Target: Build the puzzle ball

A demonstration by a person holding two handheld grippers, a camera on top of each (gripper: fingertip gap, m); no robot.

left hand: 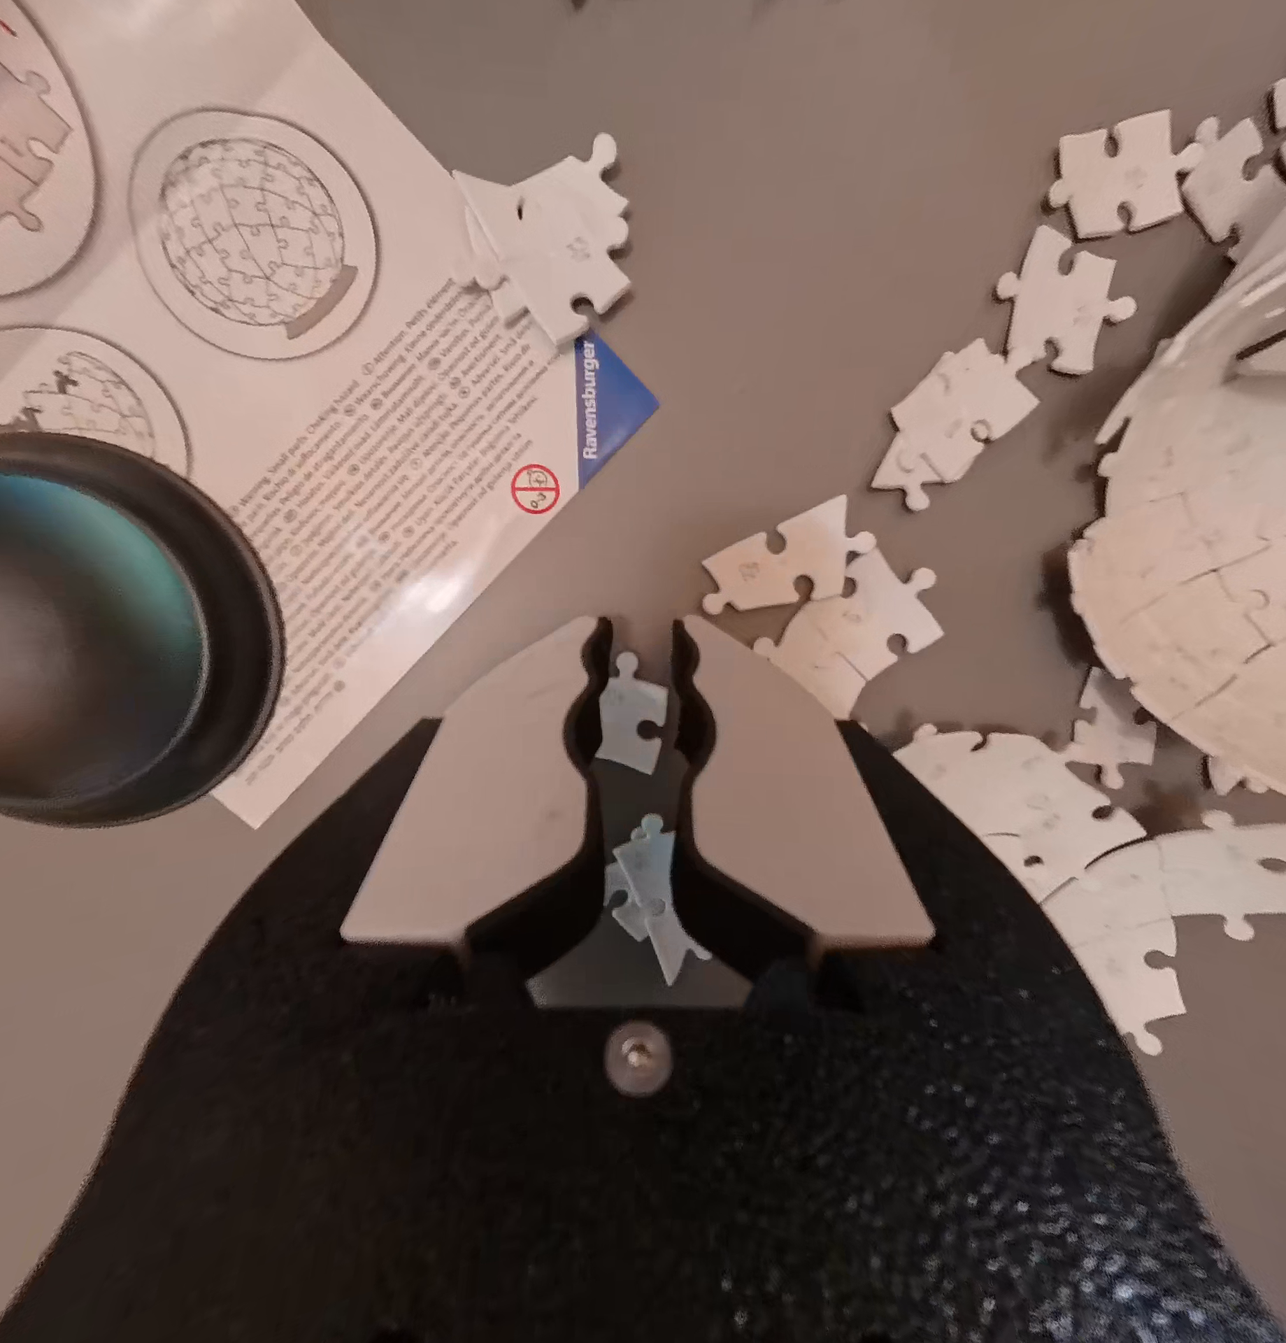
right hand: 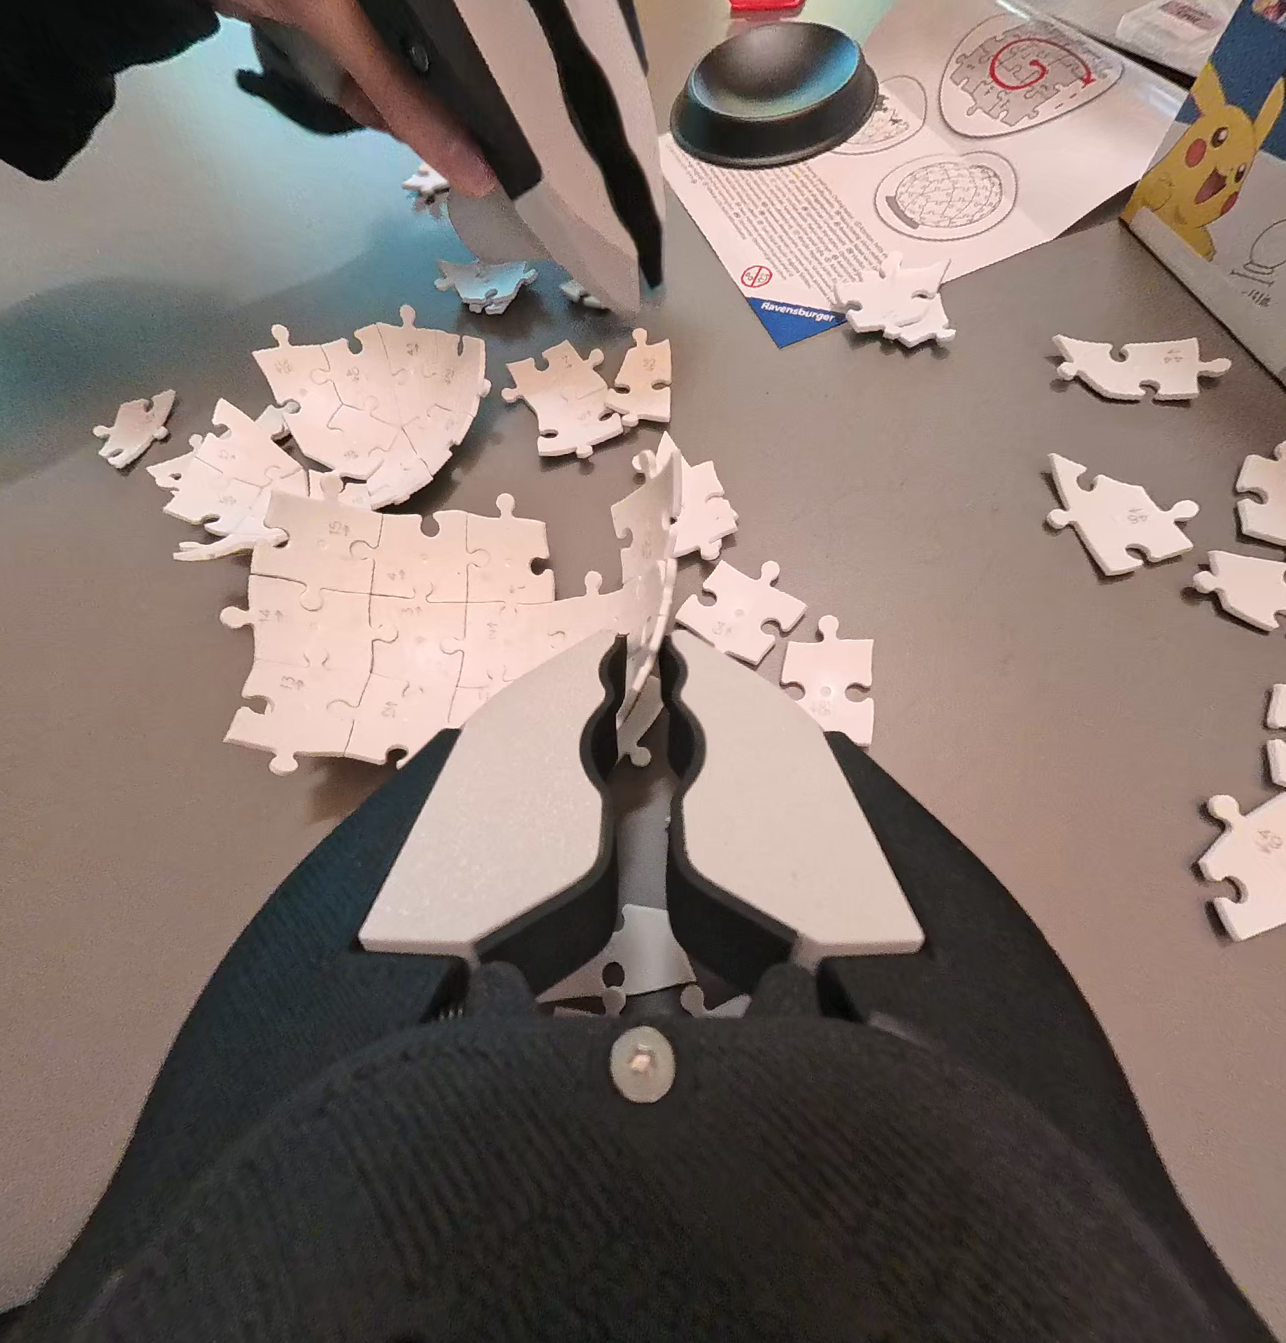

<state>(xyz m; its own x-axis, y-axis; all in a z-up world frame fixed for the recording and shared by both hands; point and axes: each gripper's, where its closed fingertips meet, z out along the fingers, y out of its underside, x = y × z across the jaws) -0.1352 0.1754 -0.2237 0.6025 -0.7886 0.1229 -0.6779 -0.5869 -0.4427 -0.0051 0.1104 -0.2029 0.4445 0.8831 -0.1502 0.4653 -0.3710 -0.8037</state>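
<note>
The right gripper (right hand: 643,665) is pinching the edge of the curved white assembled puzzle shell (right hand: 407,610) at frame centre. The left gripper (left hand: 641,639), jaws nearly closed, is gripping one small white puzzle piece (left hand: 631,716). Farther up, only the right view is showing the cardboard box with yellow cartoon figure (right hand: 1235,167); the black round stand (right hand: 770,80) is sitting empty on the white instruction sheet (right hand: 988,189).

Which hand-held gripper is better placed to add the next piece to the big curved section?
Left, probably. The left hand-held gripper holds a single puzzle piece, ready to place. The right hand-held gripper is occupied, clamped on the edge of the big curved section, steadying it.
</note>
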